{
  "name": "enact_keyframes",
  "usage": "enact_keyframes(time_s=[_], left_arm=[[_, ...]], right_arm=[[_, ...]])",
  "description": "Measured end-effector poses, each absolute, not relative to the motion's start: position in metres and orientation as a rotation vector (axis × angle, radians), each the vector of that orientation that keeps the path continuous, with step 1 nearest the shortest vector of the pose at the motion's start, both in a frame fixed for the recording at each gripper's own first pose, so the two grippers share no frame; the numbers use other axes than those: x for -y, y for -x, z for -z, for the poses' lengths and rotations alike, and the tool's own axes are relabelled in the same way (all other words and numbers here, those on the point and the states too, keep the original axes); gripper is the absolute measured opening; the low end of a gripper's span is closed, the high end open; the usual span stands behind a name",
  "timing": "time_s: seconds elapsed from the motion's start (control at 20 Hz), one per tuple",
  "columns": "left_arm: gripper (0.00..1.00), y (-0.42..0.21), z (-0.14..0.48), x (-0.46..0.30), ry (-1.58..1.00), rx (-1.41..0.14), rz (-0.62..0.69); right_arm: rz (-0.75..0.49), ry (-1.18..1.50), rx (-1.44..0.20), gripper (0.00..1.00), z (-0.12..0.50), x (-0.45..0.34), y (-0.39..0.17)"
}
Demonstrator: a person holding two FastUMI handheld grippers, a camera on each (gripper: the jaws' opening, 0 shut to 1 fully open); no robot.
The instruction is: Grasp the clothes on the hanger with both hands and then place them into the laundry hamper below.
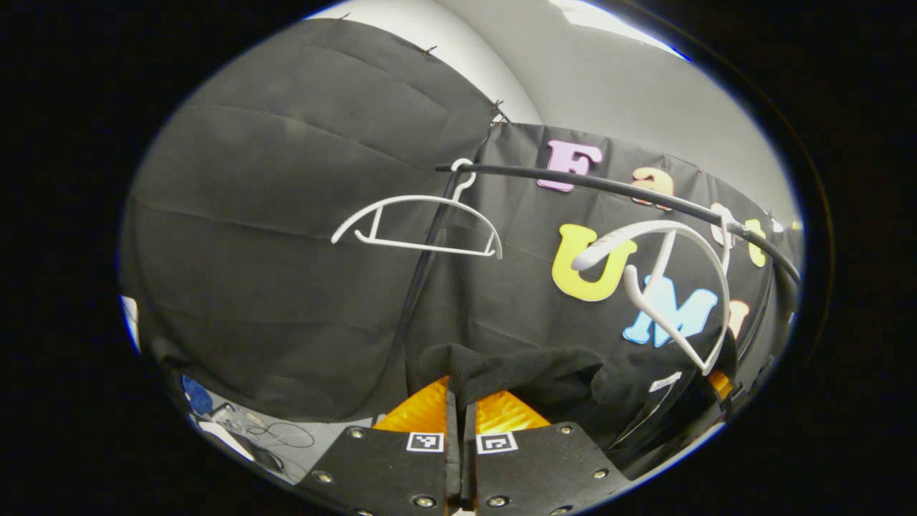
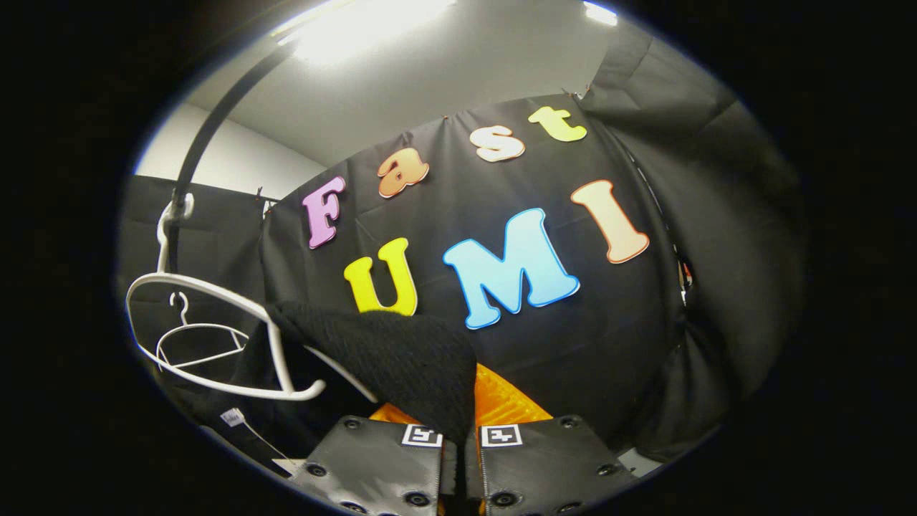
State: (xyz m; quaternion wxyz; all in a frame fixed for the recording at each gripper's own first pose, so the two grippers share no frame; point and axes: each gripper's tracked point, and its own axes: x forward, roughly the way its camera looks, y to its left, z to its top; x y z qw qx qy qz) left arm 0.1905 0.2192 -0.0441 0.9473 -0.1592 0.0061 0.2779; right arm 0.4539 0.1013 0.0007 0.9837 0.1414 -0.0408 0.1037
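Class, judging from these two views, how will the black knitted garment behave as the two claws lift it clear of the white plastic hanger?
The black knitted garment probably stays floppy: it sags between the claws. Its coarse knit likely grips rather than slips. It may snag on the white plastic hanger beside it.

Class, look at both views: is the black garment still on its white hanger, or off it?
Off. The black garment is pinched in both tools, left and right, and the near hanger hangs bare on the rail.
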Motion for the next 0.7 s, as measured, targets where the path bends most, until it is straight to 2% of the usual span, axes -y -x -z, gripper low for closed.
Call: enact_keyframes(time_s=[0.2, 0.4, 0.7], left_arm=[[0.03, -0.198, 0.052, -0.214, 0.314, -0.028, -0.551], [0.02, -0.202, 0.065, -0.208, 0.284, -0.078, -0.544], [0.02, -0.167, 0.109, -0.189, 0.255, -0.178, -0.527]], right_arm=[[-0.172, -0.312, 0.007, 0.09, 0.025, -0.085, -0.462], [-0.203, -0.27, -0.054, 0.09, 0.054, -0.092, -0.446], [-0.235, -0.23, -0.155, 0.1, 0.095, -0.093, -0.411]])
